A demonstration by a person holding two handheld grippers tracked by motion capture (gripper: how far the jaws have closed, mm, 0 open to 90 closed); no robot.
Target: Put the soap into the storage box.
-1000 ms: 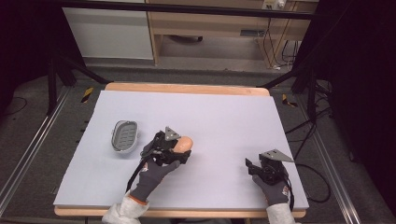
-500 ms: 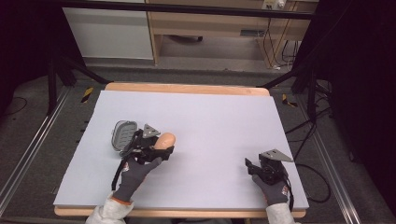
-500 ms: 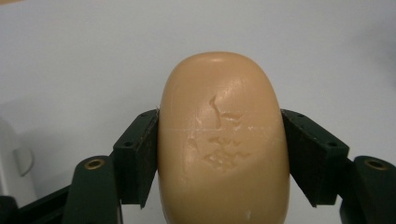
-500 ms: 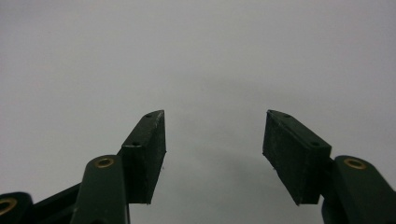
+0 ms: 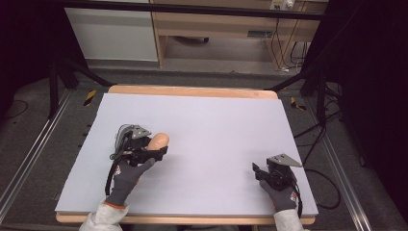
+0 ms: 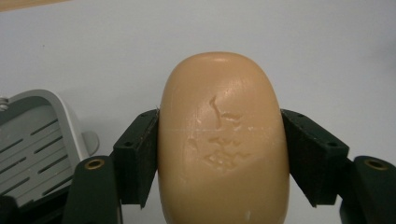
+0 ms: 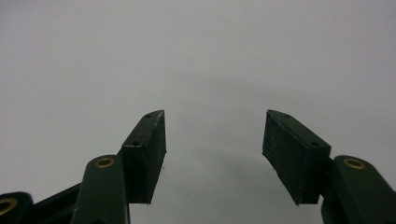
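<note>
Soap dish (image 6: pixel 35 144): lying at the lower left of the left gripper view, grey plastic, rounded corners, slotted floor – its rim (image 5: pixel 121 131) is peeking out just behind the left gripper in the high view.
Left gripper (image 6: pixel 219 154): its two black jaws are pinching the soap from both sides; in the high view it is sitting left of centre (image 5: pixel 153 147).
Soap (image 6: pixel 223 140): a peach-tan oval bar, smooth and waxy, with a scuffed, faint stamp on its face; it is filling the centre of the left gripper view and sticking out past the jaws (image 5: pixel 159 140).
Table (image 5: pixel 216 125): a matte pale grey sheet is covering a wooden top with light edges.
Right gripper (image 7: pixel 214 149): jaws standing apart – nothing between them; hovering low at the lower right of the high view (image 5: pixel 262 173).
Room: dark, with cables trailing on the floor at the right.
</note>
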